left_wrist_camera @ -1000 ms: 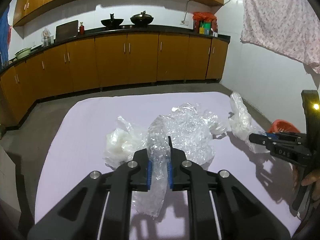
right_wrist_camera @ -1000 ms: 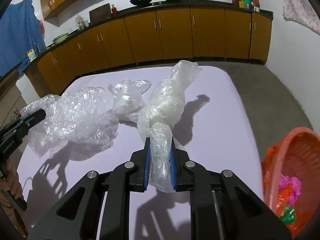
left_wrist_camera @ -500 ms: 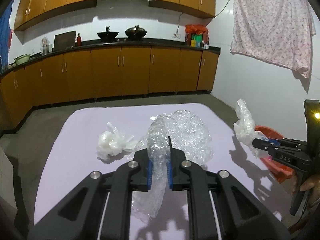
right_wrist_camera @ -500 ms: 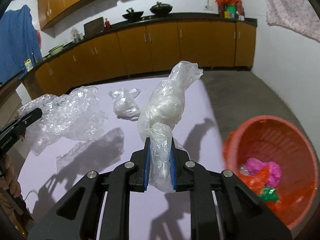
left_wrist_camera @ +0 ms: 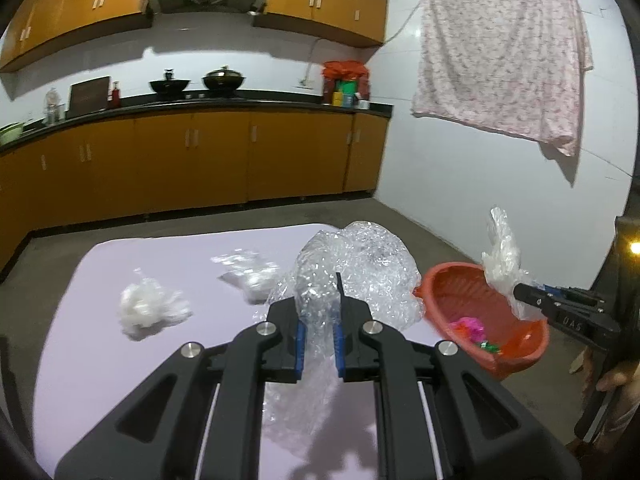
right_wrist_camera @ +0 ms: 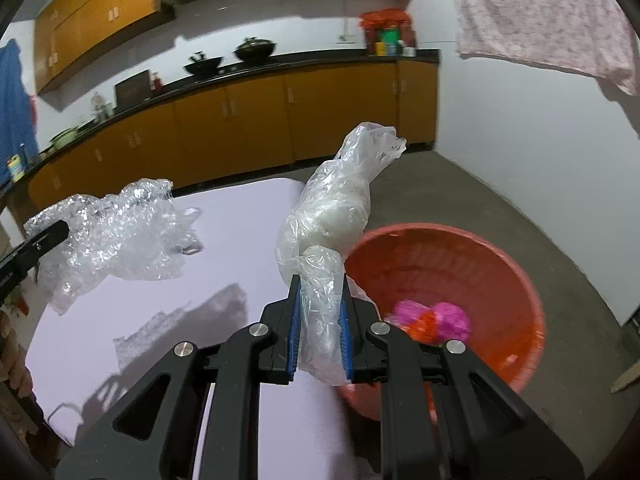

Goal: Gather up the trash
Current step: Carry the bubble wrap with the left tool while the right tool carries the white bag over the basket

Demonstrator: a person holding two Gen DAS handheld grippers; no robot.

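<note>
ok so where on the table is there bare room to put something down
The near left of the table is bare, from the white wad to the near edge. The far left corner is bare too. Mid-table is crowded: the wad, a second plastic scrap, and the bubble wrap hanging from the left gripper. The basket borders the right edge.

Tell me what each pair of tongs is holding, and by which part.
Left tongs: the bubble wrap, pinched at a gathered lower fold. Right tongs: the clear plastic bag, pinched at its twisted lower end.
</note>
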